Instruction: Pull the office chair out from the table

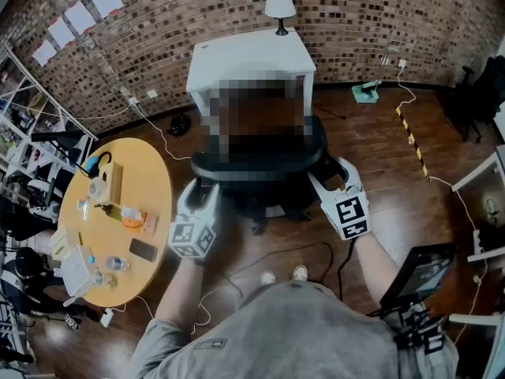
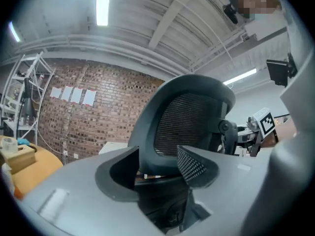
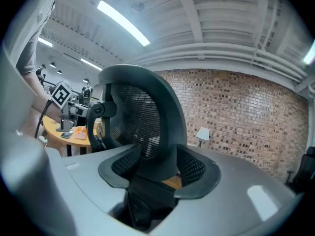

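Office chair [image 1: 256, 164] just before the wall-side worktop [image 1: 251, 58], lamp [image 1: 279, 6] on its far edge. Left gripper [image 1: 207, 194] at the chair back's left edge, right gripper [image 1: 325, 181] at its right (rim between each's jaws). Round worktop [image 1: 150, 172] left of the chair.

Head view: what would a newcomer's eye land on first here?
A black mesh office chair fills the middle, pushed up to a white desk that stands against the brick wall. The left gripper and the right gripper each clamp one side edge of its backrest. At the left stands a cluttered round wooden table.
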Motion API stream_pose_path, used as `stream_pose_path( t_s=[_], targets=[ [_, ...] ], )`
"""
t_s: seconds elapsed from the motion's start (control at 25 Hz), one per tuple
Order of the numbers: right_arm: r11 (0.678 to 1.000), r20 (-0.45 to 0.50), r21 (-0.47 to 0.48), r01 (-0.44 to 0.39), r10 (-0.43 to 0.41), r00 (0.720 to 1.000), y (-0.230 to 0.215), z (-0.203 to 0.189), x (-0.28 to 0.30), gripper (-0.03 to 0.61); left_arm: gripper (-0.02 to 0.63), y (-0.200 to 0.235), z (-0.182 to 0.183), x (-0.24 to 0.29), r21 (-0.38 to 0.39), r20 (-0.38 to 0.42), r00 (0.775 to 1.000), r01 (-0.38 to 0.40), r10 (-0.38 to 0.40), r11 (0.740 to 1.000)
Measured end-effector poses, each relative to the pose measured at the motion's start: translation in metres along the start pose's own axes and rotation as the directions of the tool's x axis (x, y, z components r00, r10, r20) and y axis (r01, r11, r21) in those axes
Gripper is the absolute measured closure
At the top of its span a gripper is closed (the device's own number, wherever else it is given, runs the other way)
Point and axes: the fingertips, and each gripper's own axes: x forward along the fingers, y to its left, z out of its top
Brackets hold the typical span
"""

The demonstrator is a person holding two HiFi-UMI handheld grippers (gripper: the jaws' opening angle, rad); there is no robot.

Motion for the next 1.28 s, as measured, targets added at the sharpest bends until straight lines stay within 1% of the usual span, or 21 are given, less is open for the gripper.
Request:
stream_pose_path(
  t_s=[0.12,0.2,0.28,0.44,0.64,0.76,1.0,1.28],
  targets=[
    [1.0,0.006,0.029,-0.005,0.005,1.0,0.009,-0.006,-0.01,0.393,0.437,-0.02,-0.008,-0.008,0.008,-0.007,1.0,0.029,-0.029,1.0],
    [0.999,0.007,0.047,-0.012,0.011,1.0,0.018,-0.009,-0.016,0.419,0.486,-0.035,-0.009,-0.014,0.011,-0.006,0.998,0.06,-0.06,0.998],
    [0.998,0.011,0.061,-0.023,0.023,1.0,0.027,-0.011,-0.021,0.44,0.531,-0.053,-0.009,-0.018,0.001,-0.019,0.996,0.093,-0.093,0.996],
    [0.993,0.029,0.103,-0.061,0.058,0.998,0.048,-0.01,-0.026,0.491,0.596,-0.076,-0.015,-0.022,-0.031,-0.047,0.989,0.137,-0.138,0.99],
    [0.981,0.031,0.168,-0.1,0.096,0.995,0.073,-0.013,-0.032,0.54,0.611,-0.105,-0.034,-0.033,-0.05,-0.099,0.974,0.199,-0.203,0.979],
    [0.975,0.028,0.182,-0.127,0.124,0.992,0.087,-0.015,-0.034,0.561,0.612,-0.116,-0.044,-0.041,-0.043,-0.127,0.966,0.222,-0.226,0.974],
    [0.965,0.018,0.193,-0.177,0.177,0.984,0.113,-0.02,-0.038,0.565,0.612,-0.129,-0.054,-0.05,-0.031,-0.14,0.957,0.251,-0.252,0.968],
    [0.958,0.007,0.196,-0.209,0.211,0.977,0.125,-0.023,-0.039,0.565,0.612,-0.134,-0.057,-0.052,-0.043,-0.148,0.957,0.246,-0.25,0.968]
  ],
)
